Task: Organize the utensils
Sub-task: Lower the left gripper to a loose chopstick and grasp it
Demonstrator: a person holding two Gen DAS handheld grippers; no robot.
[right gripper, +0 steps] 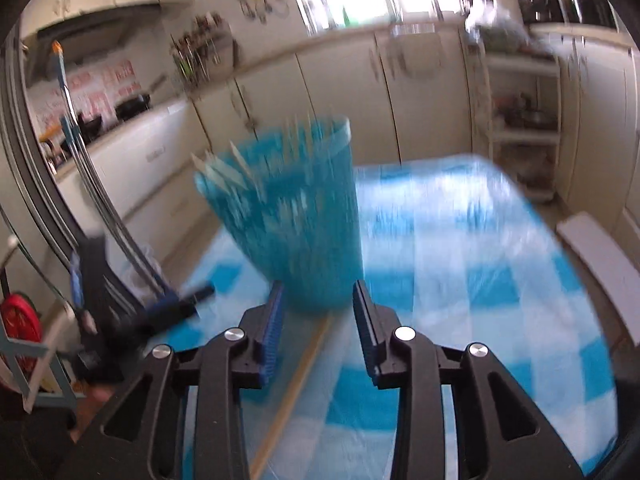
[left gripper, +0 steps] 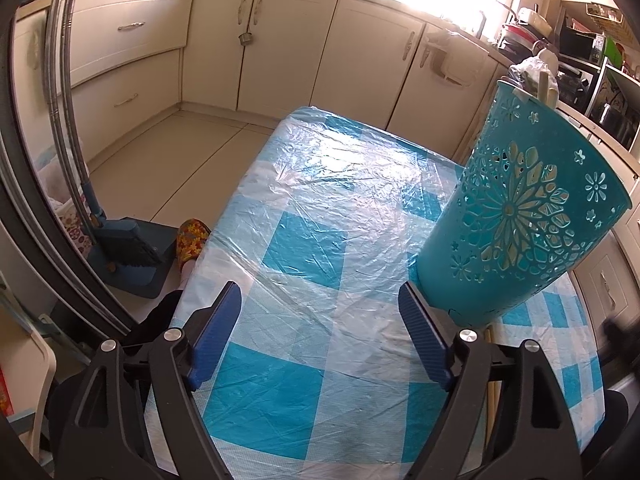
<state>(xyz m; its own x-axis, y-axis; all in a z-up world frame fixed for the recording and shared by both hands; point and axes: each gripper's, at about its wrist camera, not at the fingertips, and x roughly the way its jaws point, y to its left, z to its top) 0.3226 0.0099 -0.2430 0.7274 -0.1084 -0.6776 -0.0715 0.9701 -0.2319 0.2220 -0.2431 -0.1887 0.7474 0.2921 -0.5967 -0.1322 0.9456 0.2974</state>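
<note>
On the checked tablecloth (left gripper: 304, 264), a teal basket (left gripper: 516, 216) fronts both spread, empty claws (left gripper: 320, 332) (right gripper: 318, 328).

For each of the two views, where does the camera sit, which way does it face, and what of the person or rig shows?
Left wrist: sits on the left gripper, looking down across the checked tablecloth toward the cabinets; blue fingers apart, nothing between; teal basket at right.
Right wrist: sits on the right gripper, facing the blurred basket holding pale sticks; a chopstick lies below its open fingers.
Shared: basket, tablecloth, cabinets, broom.
</note>
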